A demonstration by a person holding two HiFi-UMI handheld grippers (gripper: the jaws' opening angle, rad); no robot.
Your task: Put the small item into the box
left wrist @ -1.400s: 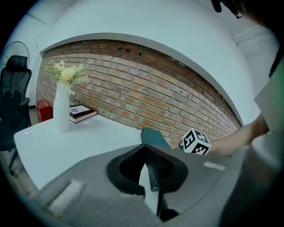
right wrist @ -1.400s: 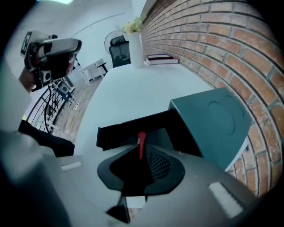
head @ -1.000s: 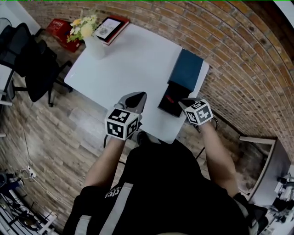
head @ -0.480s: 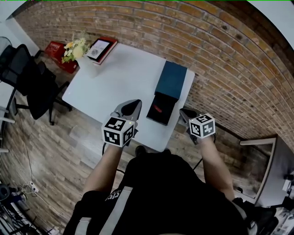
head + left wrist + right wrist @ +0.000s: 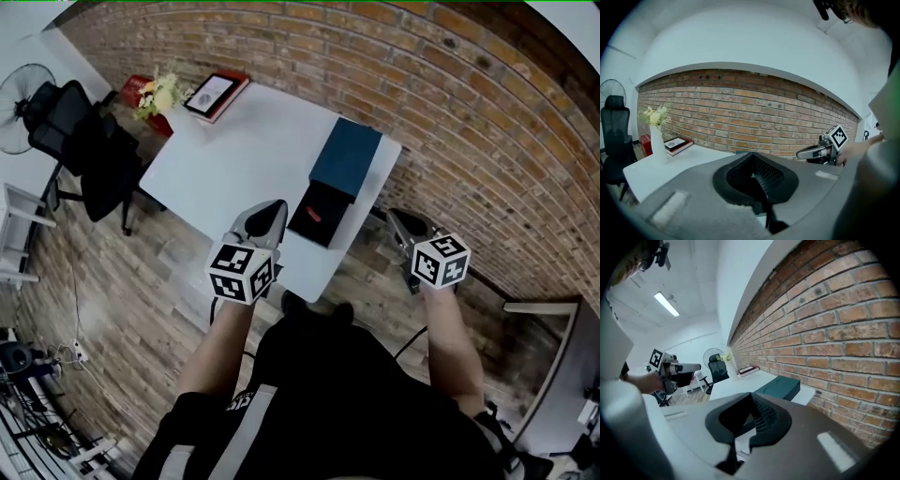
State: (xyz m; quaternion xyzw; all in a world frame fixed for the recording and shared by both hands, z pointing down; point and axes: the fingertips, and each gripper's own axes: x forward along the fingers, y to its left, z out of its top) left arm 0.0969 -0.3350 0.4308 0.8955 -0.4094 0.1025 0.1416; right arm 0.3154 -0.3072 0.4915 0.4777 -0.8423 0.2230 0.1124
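An open black box [image 5: 325,217] sits at the near right corner of the white table [image 5: 244,159]. A small red item [image 5: 317,213] lies inside it. The box's teal lid [image 5: 347,159] lies just behind it, by the brick wall, and shows in the right gripper view as the teal lid [image 5: 780,387]. My left gripper [image 5: 271,210] is shut and empty over the table's near edge, left of the box. My right gripper [image 5: 400,219] is shut and empty, off the table to the right of the box. Each gripper view shows its own jaws closed on nothing: left gripper [image 5: 752,174], right gripper [image 5: 746,420].
At the table's far end stand a white vase of flowers [image 5: 161,94] and a tablet on a red book [image 5: 215,94]. A black office chair [image 5: 84,145] and a fan [image 5: 21,89] are to the left. The brick wall [image 5: 450,122] runs close along the table's right side.
My right gripper has pulled back from over the box and moved right, off the table. The red item now lies uncovered in the box. The left gripper has hardly moved.
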